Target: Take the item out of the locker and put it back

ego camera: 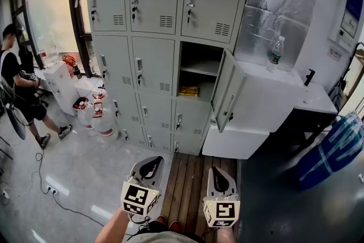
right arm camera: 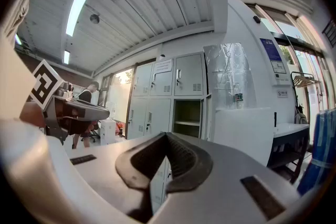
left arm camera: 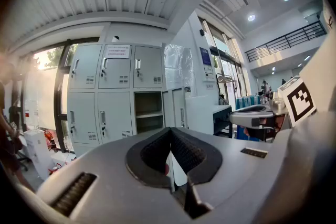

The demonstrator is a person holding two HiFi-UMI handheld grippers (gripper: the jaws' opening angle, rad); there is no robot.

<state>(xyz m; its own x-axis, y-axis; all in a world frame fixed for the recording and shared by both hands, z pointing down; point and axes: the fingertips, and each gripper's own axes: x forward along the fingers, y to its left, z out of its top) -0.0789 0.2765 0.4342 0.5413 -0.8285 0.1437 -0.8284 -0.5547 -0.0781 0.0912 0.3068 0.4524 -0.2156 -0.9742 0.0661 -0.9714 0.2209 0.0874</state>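
Note:
The grey locker bank has one compartment [ego camera: 199, 68] standing open in the middle row, its door [ego camera: 227, 91] swung out to the right. A small yellow item [ego camera: 189, 90] lies on that compartment's floor, under a shelf. My left gripper [ego camera: 153, 160] and right gripper [ego camera: 219, 169] hang side by side low in the head view, well short of the lockers, both shut and empty. In the left gripper view the jaws [left arm camera: 169, 132] meet below the open compartment [left arm camera: 148, 113]. The right gripper view shows its jaws [right arm camera: 167, 136] shut, with the open compartment [right arm camera: 187, 118] ahead.
A white cabinet [ego camera: 267, 102] stands right of the open door with a water bottle [ego camera: 275, 54] on top. Water jugs [ego camera: 96, 114] sit at the lockers' left foot. A person [ego camera: 17, 82] stands far left. A blue bag [ego camera: 335, 151] lies right; cables [ego camera: 45, 185] cross the floor.

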